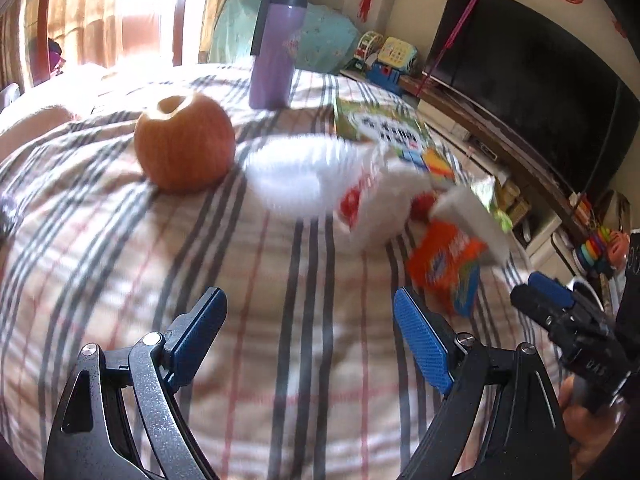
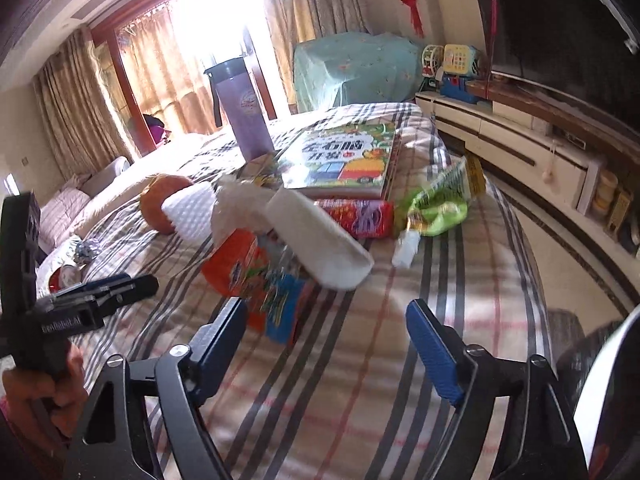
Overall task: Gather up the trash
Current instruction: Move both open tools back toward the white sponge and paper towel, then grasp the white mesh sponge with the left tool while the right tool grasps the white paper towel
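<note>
Your left tongs (image 1: 308,316) gape wide with nothing between the blue pads, only striped plaid bedspread (image 1: 280,360) under them. Your right tongs (image 2: 324,328) are spread too, nothing gripped; the orange and blue snack packet (image 2: 260,284) lies just ahead of their left pad, whether touching I cannot tell. Behind it sits the trash heap: white foam tray (image 2: 320,236) tilted over the packet, crumpled white tissue (image 2: 236,204), red printed wrapper (image 2: 356,216), green crinkled foil bag (image 2: 436,204) further right. Ahead-left of the left tongs stands a cored orange-brown apple (image 1: 184,144), upright, apart from the heap. The purple lidded bottle (image 1: 276,48) stands far ahead, the illustrated children's book (image 2: 344,160) lies flat behind the wrappers. Crumpled foil ball (image 2: 88,250) sits far left of the right tongs. Dark TV screen (image 1: 532,92) on the right wall.
</note>
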Tool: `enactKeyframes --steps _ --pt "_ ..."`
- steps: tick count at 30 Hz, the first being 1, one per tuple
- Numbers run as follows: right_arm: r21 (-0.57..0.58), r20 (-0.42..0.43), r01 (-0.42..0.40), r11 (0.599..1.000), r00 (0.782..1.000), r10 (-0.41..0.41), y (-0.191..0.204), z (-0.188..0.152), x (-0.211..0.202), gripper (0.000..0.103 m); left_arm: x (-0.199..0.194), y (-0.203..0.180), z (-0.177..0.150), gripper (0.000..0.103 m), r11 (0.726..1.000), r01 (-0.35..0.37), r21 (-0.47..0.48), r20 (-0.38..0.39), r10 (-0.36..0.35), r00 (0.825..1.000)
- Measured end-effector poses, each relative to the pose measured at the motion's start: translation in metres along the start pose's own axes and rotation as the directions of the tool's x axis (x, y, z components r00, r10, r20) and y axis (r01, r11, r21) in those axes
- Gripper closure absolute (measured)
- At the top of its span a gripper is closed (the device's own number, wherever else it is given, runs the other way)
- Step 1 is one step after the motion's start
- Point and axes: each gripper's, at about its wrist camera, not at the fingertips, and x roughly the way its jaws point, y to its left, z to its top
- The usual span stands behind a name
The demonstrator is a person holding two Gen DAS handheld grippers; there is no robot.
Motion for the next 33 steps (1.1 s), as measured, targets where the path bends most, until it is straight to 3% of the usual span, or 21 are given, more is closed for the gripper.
enactKeyframes --steps 4,6,8,9,13,15,19,22,26,30,33 --pt "-0.039 0.004 0.011 0.999 1.0 -0.011 0.002 0.013 0.014 0.027 0.013 0.0 0.022 0.016 1.0 0.001 0.002 0.027 -0.001 1.0" --pt "-0.053 -0.003 0.012 0.999 1.0 -0.013 0.003 0.018 0.022 0.033 0.024 0.0 0.031 0.017 1.0 0.006 0.01 0.032 -0.006 0.999" --pt "-0.067 -0.011 0.014 0.998 1.0 -0.015 0.004 0.022 0.03 0.043 0.034 -0.001 0.037 0.025 1.0 0.003 0.018 0.025 -0.004 1.0" --pt "-0.074 -0.017 0.016 0.997 1.0 -0.017 0.005 0.023 0.034 0.055 0.04 -0.001 0.04 0.034 1.0 0.011 0.023 0.017 -0.012 1.0" --pt "-0.09 -0.019 0.019 0.996 1.0 -0.021 0.008 0.023 0.038 0.061 0.058 -0.004 0.045 0.08 0.997 0.052 0.048 -0.019 -0.051 0.998" --pt "-0.095 -0.022 0.018 0.995 1.0 -0.02 0.009 0.021 0.035 0.062 0.061 -0.005 0.043 0.092 0.995 0.084 0.058 -0.037 -0.082 0.996" --pt "-0.066 -0.038 -0.006 0.998 0.999 0.004 0.009 0.013 0.024 0.062 0.052 -0.017 0.034 0.092 0.982 0.166 0.085 -0.056 -0.162 0.985" --pt "-0.045 -0.052 -0.019 0.999 0.999 0.016 0.01 0.001 0.011 0.063 0.039 -0.034 0.019 0.092 0.959 0.254 0.123 -0.1 -0.243 0.965" --pt "-0.005 -0.051 -0.013 1.0 0.999 0.013 0.006 -0.02 -0.018 0.063 0.02 -0.051 -0.003 0.092 0.935 0.316 0.164 -0.143 -0.294 0.945" --pt "0.064 -0.04 -0.014 0.998 0.999 0.017 -0.005 -0.04 -0.051 0.063 0.002 -0.061 -0.025 0.092 0.913 0.385 0.136 -0.192 -0.357 0.914" --pt "0.106 -0.024 0.005 0.994 1.0 -0.002 -0.016 -0.056 -0.075 0.063 -0.01 -0.073 -0.041 0.092 0.904 0.401 0.148 -0.207 -0.368 0.906"
